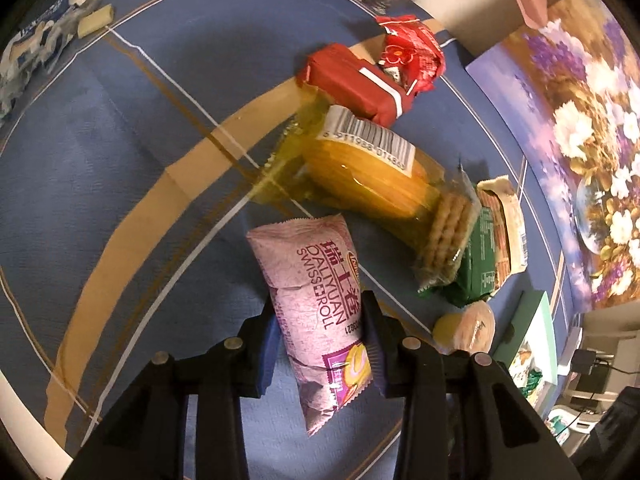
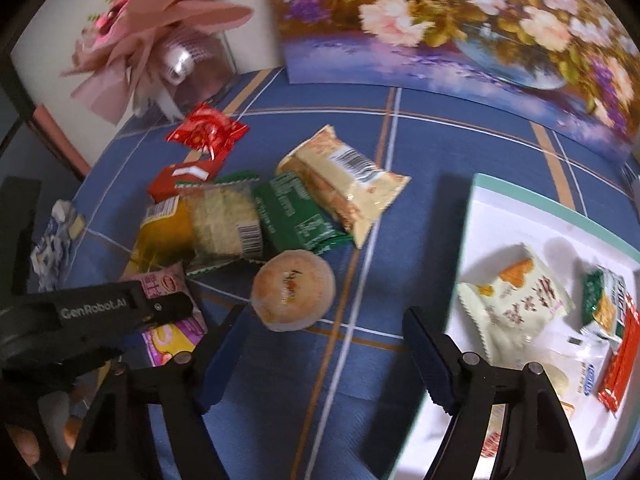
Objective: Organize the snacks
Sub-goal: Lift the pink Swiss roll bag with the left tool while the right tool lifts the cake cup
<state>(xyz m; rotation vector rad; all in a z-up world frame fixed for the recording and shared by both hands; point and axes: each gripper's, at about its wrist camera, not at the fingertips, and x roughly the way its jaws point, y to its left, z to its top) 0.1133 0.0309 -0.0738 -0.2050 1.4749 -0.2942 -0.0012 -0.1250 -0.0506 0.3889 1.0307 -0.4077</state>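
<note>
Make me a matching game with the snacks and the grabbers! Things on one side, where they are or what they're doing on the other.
Things:
1. pink Swiss roll packet
2. round bun
3. right gripper
4. white tray

States:
A. open, holding nothing
B. holds sorted snacks
C. pinched in the left gripper
D. loose on the blue cloth

Pairs: 1-C, 2-D, 3-A, 4-B

Surface: blue tablecloth [image 2: 304, 432] with tan and white stripes.
Snack pile: red packs [image 1: 360, 80], yellow cake pack [image 1: 368, 176], green pack [image 2: 292, 216], cream pack [image 2: 344, 184], round bun [image 2: 294, 290], all touching or overlapping.
Right side: white tray [image 2: 500, 216] holding small packets.
Far edge: flower picture [image 2: 460, 28].
Left edge: crumpled wrapper [image 1: 36, 52].
</note>
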